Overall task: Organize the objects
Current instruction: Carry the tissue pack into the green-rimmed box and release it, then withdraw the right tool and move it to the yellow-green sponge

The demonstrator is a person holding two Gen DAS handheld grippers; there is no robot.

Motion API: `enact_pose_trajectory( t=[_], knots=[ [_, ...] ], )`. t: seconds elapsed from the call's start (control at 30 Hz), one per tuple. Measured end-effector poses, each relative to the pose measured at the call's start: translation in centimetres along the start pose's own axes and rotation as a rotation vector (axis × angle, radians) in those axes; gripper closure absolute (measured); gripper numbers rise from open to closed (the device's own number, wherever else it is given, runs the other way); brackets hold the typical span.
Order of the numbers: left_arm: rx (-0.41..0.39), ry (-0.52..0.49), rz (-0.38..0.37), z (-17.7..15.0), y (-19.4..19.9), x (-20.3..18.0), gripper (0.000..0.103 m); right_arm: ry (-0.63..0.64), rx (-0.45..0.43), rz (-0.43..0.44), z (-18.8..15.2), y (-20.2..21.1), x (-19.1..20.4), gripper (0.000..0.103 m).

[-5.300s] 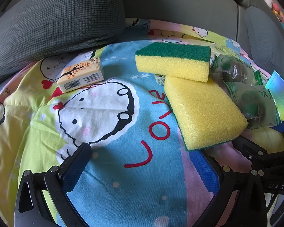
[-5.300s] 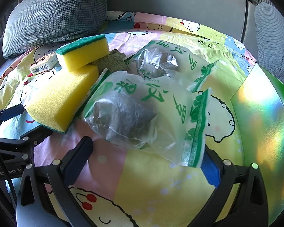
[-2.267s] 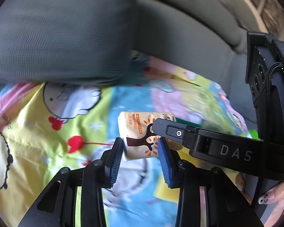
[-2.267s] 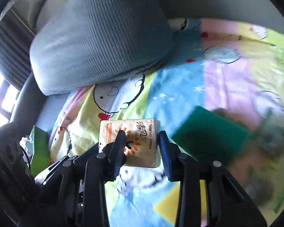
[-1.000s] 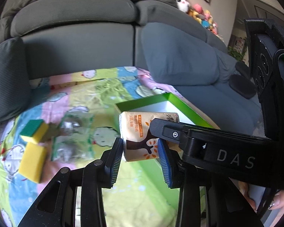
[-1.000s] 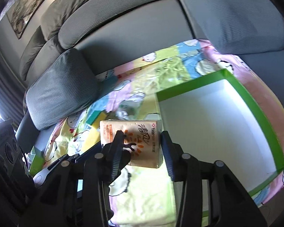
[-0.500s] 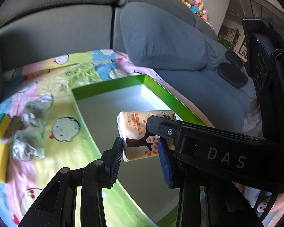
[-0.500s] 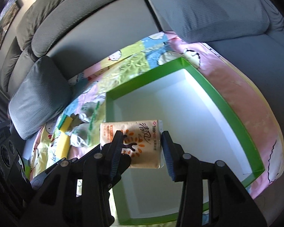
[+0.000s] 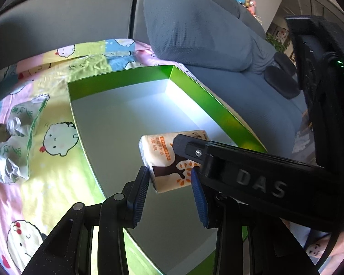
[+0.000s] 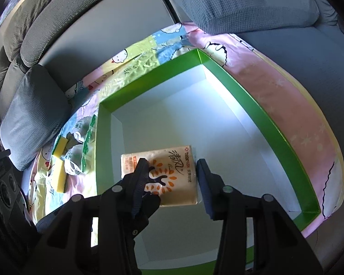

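A small tissue pack (image 9: 165, 153), cream with an orange tree print, hangs low over the white floor of a green-rimmed open box (image 9: 117, 78). My left gripper (image 9: 169, 173) is shut on the pack's near end. My right gripper (image 10: 172, 163) is shut on the same tissue pack (image 10: 174, 178), coming in from the other side. One black finger (image 9: 252, 178) of it crosses the left wrist view. The green box (image 10: 149, 78) lies on a cartoon-print blanket (image 9: 57, 183) spread over a grey sofa.
Left of the box lie clear bags with grey scourers (image 9: 11, 160) and yellow-green sponges (image 10: 60, 176). A grey cushion (image 9: 195, 27) rests beyond the box's far right corner and another cushion (image 10: 32, 114) sits at the far left. A hand shows at the bottom right.
Both grippers closed on the pack, lifted it off the blanket and carried it to the box. Over the last second it came over the box and sank toward the floor.
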State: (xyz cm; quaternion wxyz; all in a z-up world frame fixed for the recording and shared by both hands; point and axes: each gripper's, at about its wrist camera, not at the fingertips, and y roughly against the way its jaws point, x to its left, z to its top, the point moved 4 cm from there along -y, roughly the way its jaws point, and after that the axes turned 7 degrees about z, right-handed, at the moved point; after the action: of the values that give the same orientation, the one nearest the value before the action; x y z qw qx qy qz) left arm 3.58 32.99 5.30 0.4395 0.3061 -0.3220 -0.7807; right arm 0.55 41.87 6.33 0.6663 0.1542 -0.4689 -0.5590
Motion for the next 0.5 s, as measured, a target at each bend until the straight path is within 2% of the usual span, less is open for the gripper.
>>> enact_pose_trajectory(
  t=[0.2,0.33,0.43,0.5],
  knots=[
    [-0.003,-0.025,0.053,-0.2,-0.3,-0.1,0.064,-0.028,0.026,-0.044,-0.1,-2.0,-0.5,0.059],
    [-0.011,-0.034,0.072,-0.2,-0.2,0.4,0.064,-0.02,0.013,-0.086,-0.1,-2.3,-0.6,0.059],
    [-0.027,-0.046,0.141,-0.1,0.0,1.2,0.064,-0.032,0.012,-0.105,0.0,-2.5,-1.0,0.059],
    [-0.021,-0.038,0.112,-0.1,0.1,1.8,0.064,-0.044,0.015,-0.107,0.1,-2.8,-1.2,0.059]
  ],
)
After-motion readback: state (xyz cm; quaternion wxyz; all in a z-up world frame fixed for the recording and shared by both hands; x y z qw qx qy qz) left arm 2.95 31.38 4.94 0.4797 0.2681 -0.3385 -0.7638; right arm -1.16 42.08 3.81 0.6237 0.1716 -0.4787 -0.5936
